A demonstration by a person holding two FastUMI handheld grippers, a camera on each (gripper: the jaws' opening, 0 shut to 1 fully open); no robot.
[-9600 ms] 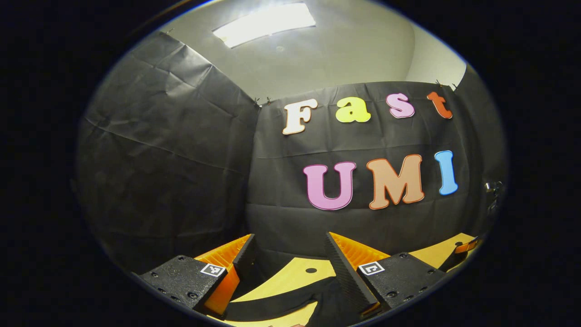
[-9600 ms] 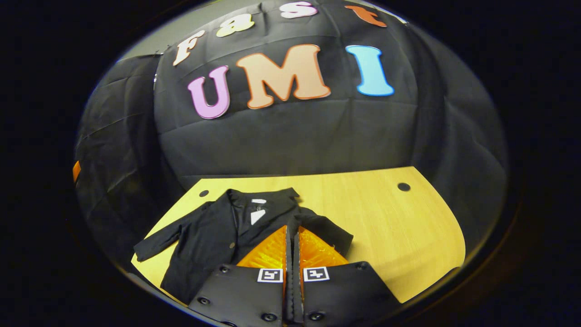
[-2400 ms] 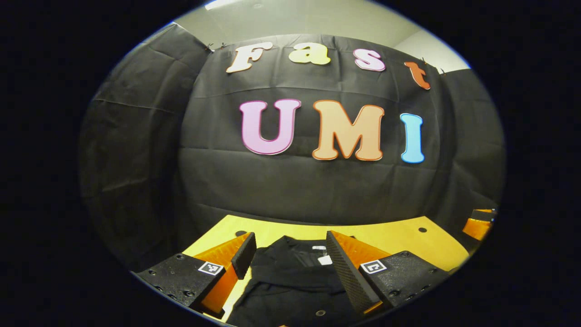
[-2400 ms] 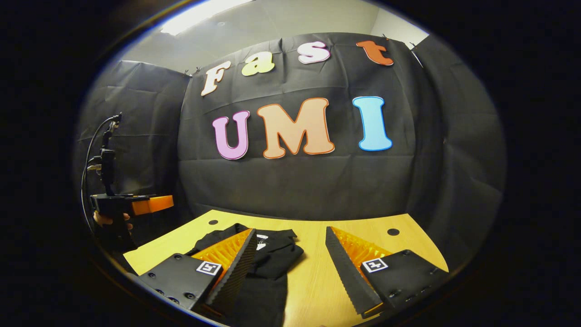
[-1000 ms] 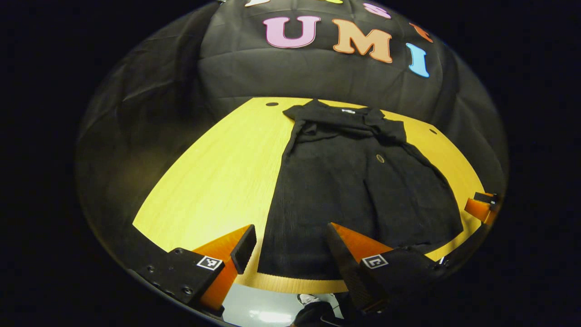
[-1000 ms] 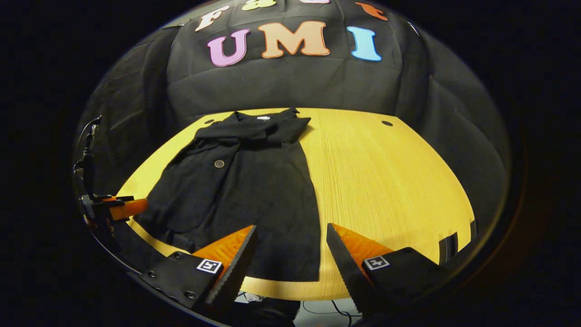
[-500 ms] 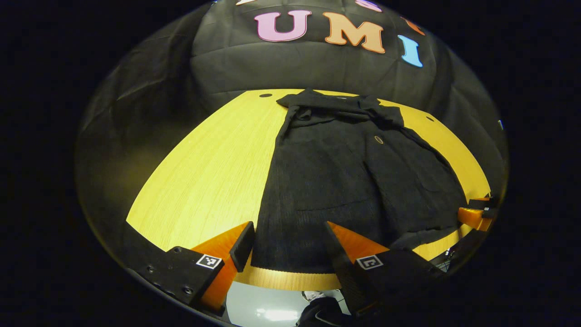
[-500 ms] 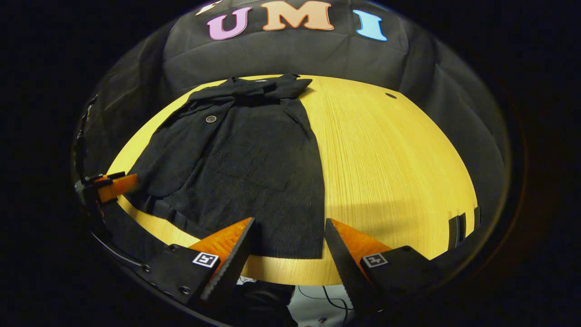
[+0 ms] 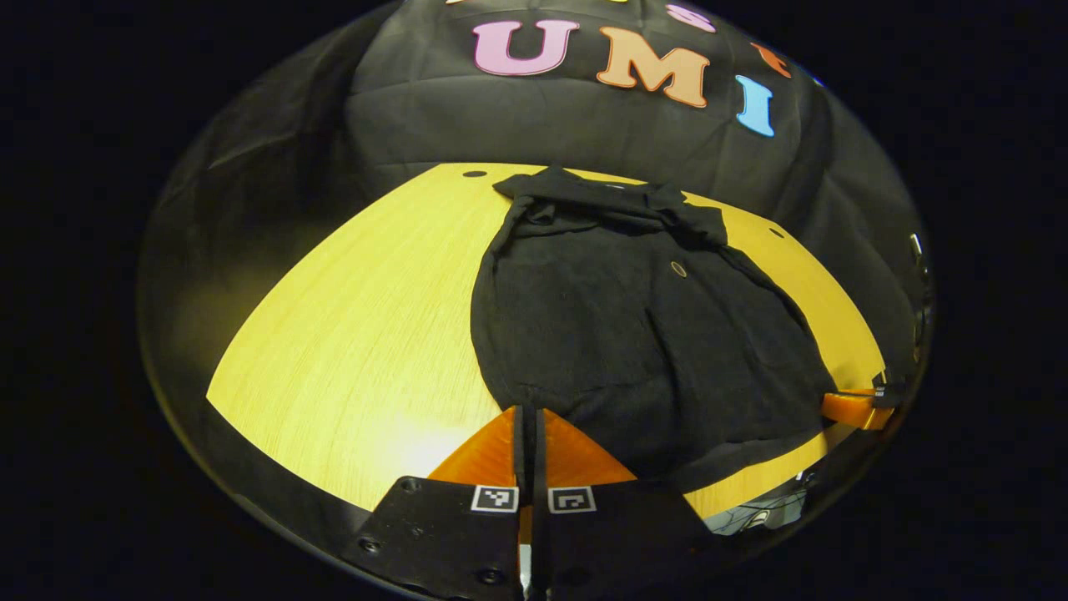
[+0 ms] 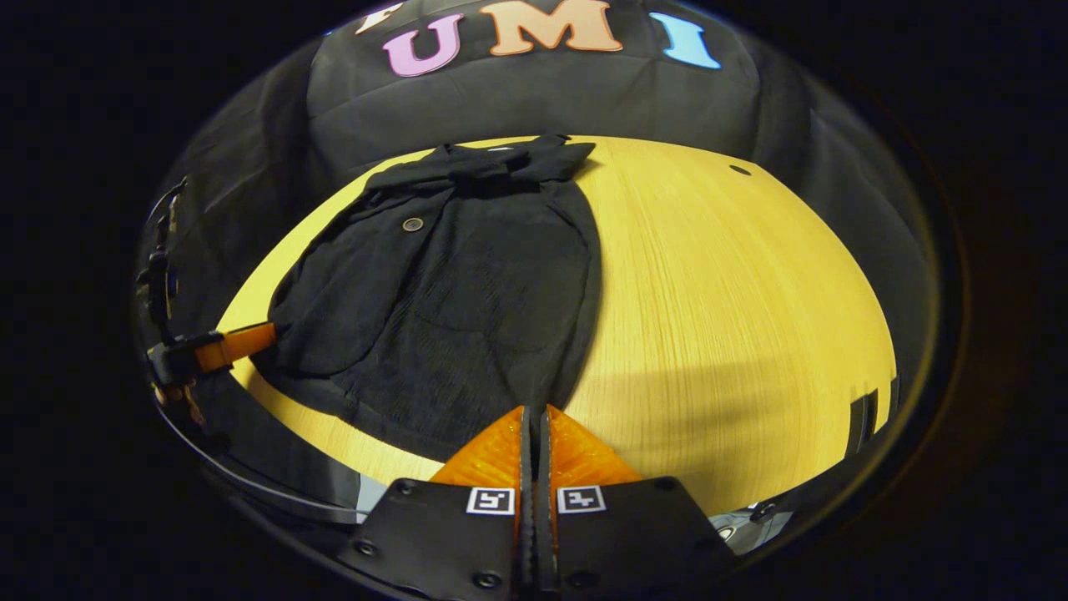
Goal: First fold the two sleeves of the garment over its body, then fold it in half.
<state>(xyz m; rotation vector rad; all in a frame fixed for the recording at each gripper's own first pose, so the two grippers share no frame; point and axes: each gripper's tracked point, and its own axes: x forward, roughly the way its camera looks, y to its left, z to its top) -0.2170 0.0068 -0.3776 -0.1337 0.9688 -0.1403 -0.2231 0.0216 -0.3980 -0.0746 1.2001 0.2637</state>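
A: Right, left gripper has its fingers pinched together on the near hem of the jacket, at the hem's left corner; right gripper likewise clamped on the hem's right corner; cloth puckers toward both pinch points.

B: Okay; where's the jacket overall?

A: Flat on the yellow table, collar at the far side near the black wall, hem at the near edge; both sleeves lie folded in over the body; one button shows on the front.

B: Other gripper visible?

A: Yes; in the right gripper view the left one sits at the jacket's left corner; table bare to the right.
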